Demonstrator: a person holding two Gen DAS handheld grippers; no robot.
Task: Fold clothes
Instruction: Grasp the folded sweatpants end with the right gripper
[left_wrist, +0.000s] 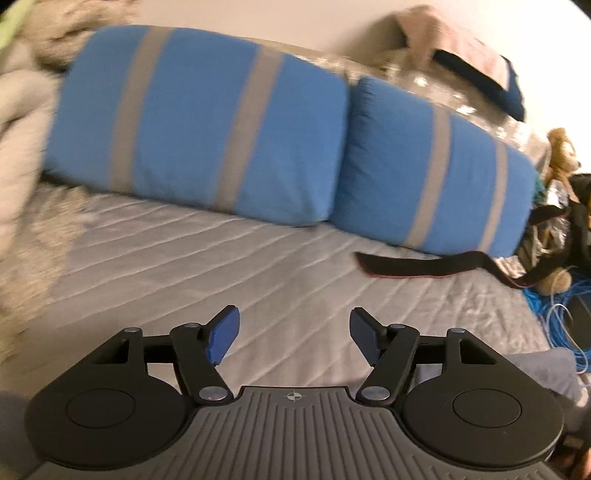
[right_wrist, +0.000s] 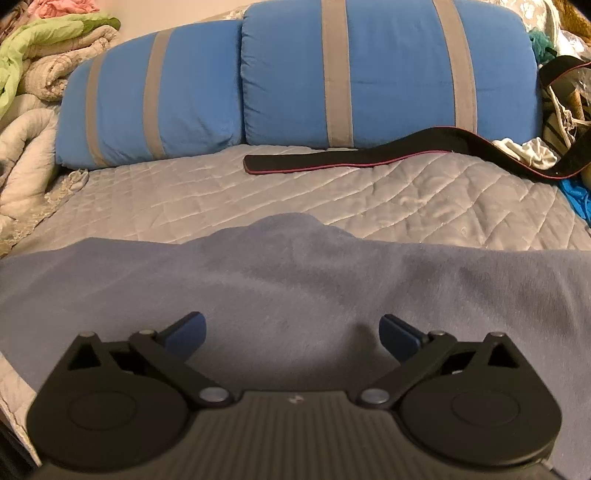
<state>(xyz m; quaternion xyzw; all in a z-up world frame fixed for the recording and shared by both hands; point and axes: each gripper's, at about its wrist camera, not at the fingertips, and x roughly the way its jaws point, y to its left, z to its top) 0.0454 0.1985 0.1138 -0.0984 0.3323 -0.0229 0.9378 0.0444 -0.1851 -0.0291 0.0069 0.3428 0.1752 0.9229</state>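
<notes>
A soft blue-grey garment lies spread across the near part of the grey quilted bed cover in the right wrist view. My right gripper hovers over it, open wide, with nothing between its blue pads. In the left wrist view, my left gripper is open above the bare quilted cover, holding nothing. A corner of the blue-grey garment shows at the lower right edge of that view.
Two blue pillows with grey stripes line the far side of the bed. A black strap with red edging lies before them. Bundled blankets pile at the left; a plush toy, cables and clutter sit at the right.
</notes>
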